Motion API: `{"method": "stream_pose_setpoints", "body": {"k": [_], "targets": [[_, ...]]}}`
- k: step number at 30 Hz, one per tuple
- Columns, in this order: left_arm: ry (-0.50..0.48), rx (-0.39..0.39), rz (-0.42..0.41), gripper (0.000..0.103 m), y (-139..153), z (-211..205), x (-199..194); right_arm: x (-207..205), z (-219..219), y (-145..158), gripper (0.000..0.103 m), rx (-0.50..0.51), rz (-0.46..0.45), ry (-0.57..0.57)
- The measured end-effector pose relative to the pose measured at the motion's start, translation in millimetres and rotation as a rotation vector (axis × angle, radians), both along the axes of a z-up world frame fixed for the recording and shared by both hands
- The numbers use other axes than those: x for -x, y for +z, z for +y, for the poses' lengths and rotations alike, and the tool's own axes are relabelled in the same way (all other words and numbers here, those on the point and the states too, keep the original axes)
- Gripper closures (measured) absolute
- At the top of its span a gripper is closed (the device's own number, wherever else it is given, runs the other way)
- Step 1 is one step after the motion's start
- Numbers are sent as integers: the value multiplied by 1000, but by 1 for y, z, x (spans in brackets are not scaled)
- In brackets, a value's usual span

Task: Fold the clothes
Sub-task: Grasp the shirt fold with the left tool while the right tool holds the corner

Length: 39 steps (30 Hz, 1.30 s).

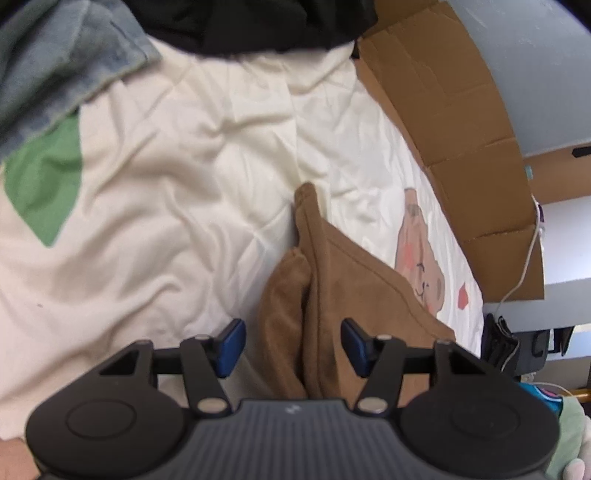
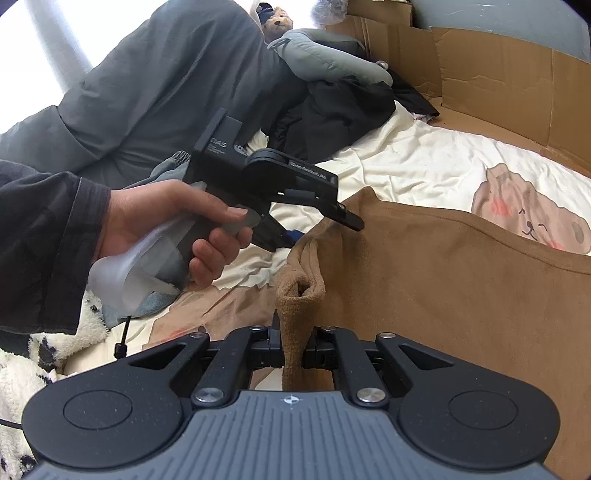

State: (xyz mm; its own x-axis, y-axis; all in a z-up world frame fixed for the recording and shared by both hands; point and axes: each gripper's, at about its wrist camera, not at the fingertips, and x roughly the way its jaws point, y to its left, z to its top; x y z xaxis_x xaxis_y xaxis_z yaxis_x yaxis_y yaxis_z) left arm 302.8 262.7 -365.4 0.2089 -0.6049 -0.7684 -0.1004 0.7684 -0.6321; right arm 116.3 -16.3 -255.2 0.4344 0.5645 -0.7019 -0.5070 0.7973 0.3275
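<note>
The left gripper (image 1: 293,347) hangs with its jaws spread wide over a brown garment (image 2: 443,280) lying on the cream bedsheet (image 1: 166,184). The right gripper (image 2: 293,345) pinches a bunched fold of that garment.

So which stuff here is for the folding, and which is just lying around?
For the folding:
brown garment
right gripper, pinching it
left gripper, open above it

Just lying around:
cardboard
teddy bear
dark clothes pile
denim item
</note>
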Motion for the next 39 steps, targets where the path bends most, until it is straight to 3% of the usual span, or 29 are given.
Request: {"method": "stream_pose_setpoints", "body": {"k": [1, 4, 6, 15, 22, 30, 39], "targets": [[-8, -6, 13, 48, -3, -2, -1, -1, 0, 0, 99, 1, 0, 0], [-56, -34, 28, 88, -6, -6, -4, -1, -2, 2, 99, 4, 8, -3], [-71, -31, 21, 91, -3, -7, -6, -2, -5, 4, 99, 6, 14, -5], [-84, -62, -13, 93, 34, -23, -5, 3, -25, 21, 99, -22, 15, -54], [-103, -76, -73, 94, 79, -51, 3, 24, -39, 43, 99, -43, 3, -87], [-128, -50, -132, 94, 123, -94, 17, 46, -83, 72, 100, -98, -12, -216], [-164, -72, -178, 94, 155, -144, 28, 61, -125, 91, 100, -133, -25, -333]]}}
